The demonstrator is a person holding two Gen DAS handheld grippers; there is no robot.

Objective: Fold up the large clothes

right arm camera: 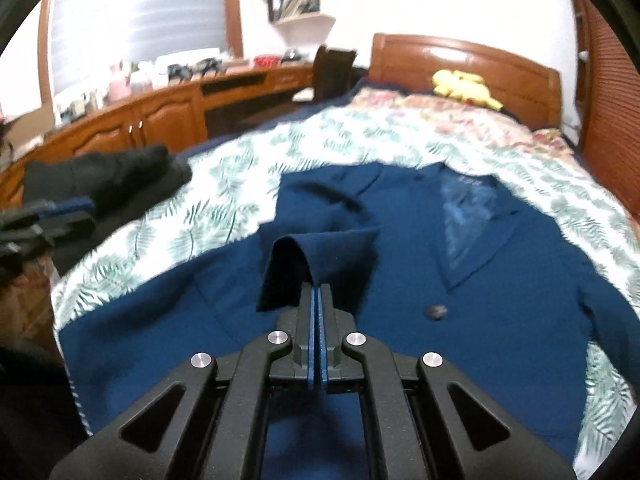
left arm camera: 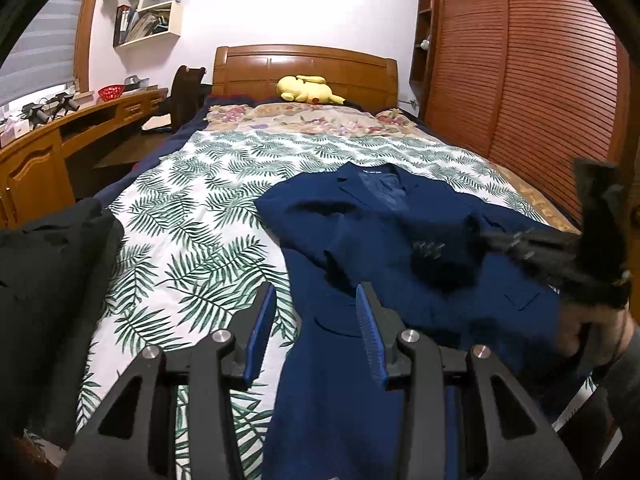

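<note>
On the bed's leaf-print cover [left arm camera: 192,240] lies the navy blazer [left arm camera: 360,240], front up, collar toward the headboard [left arm camera: 306,70]. Right tongs [right arm camera: 318,292] pressed together, pinching a raised fold of the blazer's sleeve cuff [right arm camera: 320,256]. Left tongs [left arm camera: 316,300] spread, holding nothing, over the blazer's edge. Black garment [left arm camera: 52,264] sits at the bed's left side, yellow plush [left arm camera: 308,90] by the headboard.

Left gripper [left arm camera: 316,300] hovering with fingers [left arm camera: 264,320] spread apart; right gripper [right arm camera: 319,292] with fingers pinching a fold of cloth.
</note>
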